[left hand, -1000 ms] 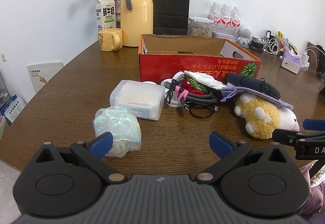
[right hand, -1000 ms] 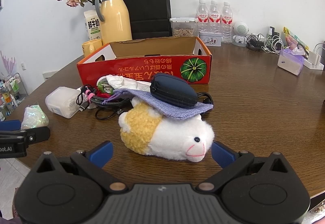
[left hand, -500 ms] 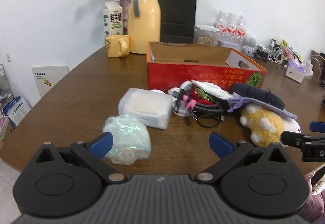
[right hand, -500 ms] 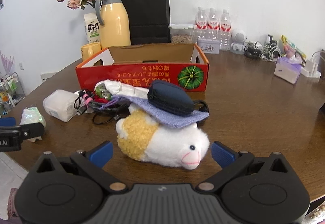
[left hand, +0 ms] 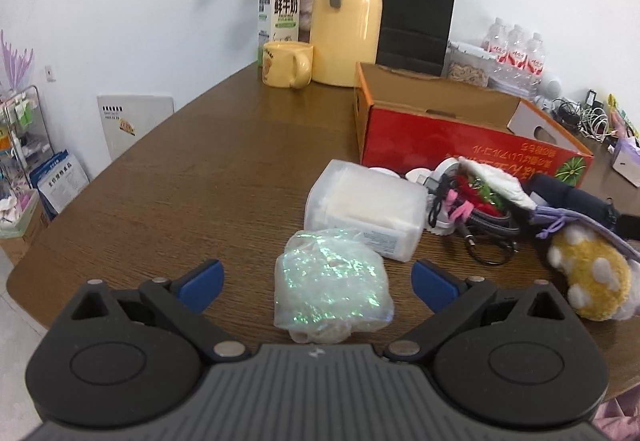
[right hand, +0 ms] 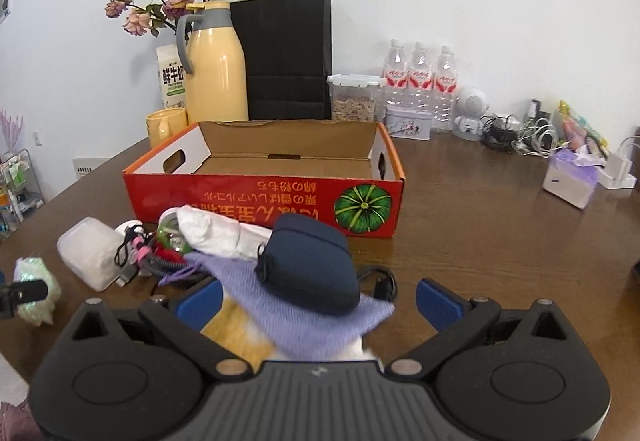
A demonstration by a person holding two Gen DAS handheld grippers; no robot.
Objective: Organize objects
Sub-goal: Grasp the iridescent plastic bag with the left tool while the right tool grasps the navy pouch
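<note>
I have both tools wide open and holding nothing. The left tool (left hand: pixel 318 281) hangs low over the near edge of the counter (left hand: pixel 208 177) with the iridescent bag (left hand: pixel 332 285) lying between its blue pads, not yet touched. The right tool (right hand: pixel 318 299) sits over the plush toy (right hand: pixel 236 337), which lies on the counter under a purple knit cloth (right hand: pixel 304 321) with a navy pouch (right hand: pixel 310 265) resting on top.

My read is that each piece goes into the red cardboard box (right hand: pixel 264 201), which stands open and empty toward the middle of the counter, so this step is the pick. On the left I would settle lower until the pads bracket the bag's bulk, then close slowly; crinkly film squeezes out easily, so a bite across its widest part looks safest. It lies just beside the white plastic container (left hand: pixel 364 209), so I would keep the right-hand pad clear of that. On the right, the pouch is only perched on the cloth; closing on the toy would likely tip it, so I would take the pouch first.

The left wrist view shows the bag centred between the pads, and the tangle of cables (left hand: pixel 476 217) beside the container. The right wrist view shows what the left cannot: the bare floor of the box, and how the pouch, cloth and toy are stacked.
</note>
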